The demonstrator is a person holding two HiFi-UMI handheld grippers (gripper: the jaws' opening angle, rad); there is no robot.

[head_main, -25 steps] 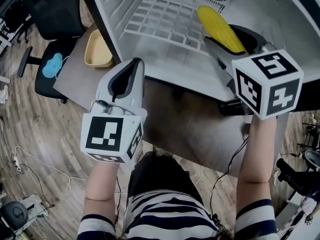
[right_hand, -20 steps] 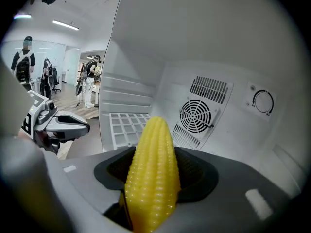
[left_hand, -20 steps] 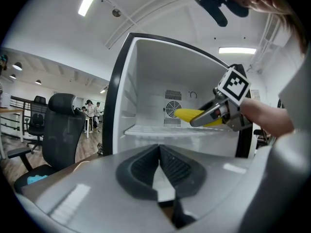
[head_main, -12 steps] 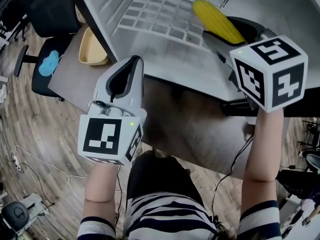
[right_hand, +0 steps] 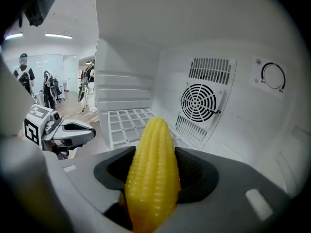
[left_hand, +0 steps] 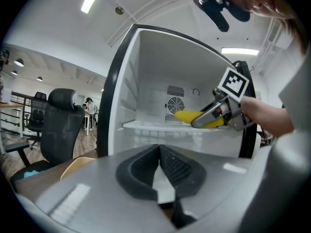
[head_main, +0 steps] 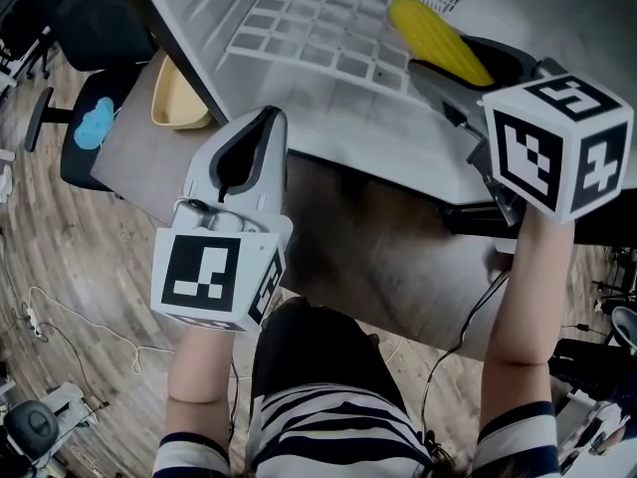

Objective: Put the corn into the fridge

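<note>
the corn (right_hand: 153, 174) is held lengthwise in the right tongs (head_main: 463, 63), whose two padded jaws are clamped on its lower half while its blunt tip points toward the round fan grille (right_hand: 200, 101) on the back wall of the fridge (left_hand: 146, 76). it is already inside the open compartment, above the white lattice shelf (head_main: 318, 33). from the left gripper view it looks to sit just over the shelf, though no view makes plain whether it touches it. over the last second the right marker cube (head_main: 557, 147) has slid a little up and to the right in the head view, and the whole fridge has drifted with it. much of that shift seems to be the head camera moving, and the corn has gained only a little depth toward the grille. the grip has not changed, so the carry is about finished and the task now hangs on lowering the cob onto the lattice and letting go. the shelf's ribs should keep a round cob from rolling far. the left tongs (left_hand: 158, 166) are closed on nothing, the dark pads meeting at their tips, and they have stayed outside the fridge over the grey tabletop (head_main: 139, 162), not far from a beige bowl (head_main: 174, 98). beyond the tabletop stands a black office chair (head_main: 85, 137) on the wood floor.
</note>
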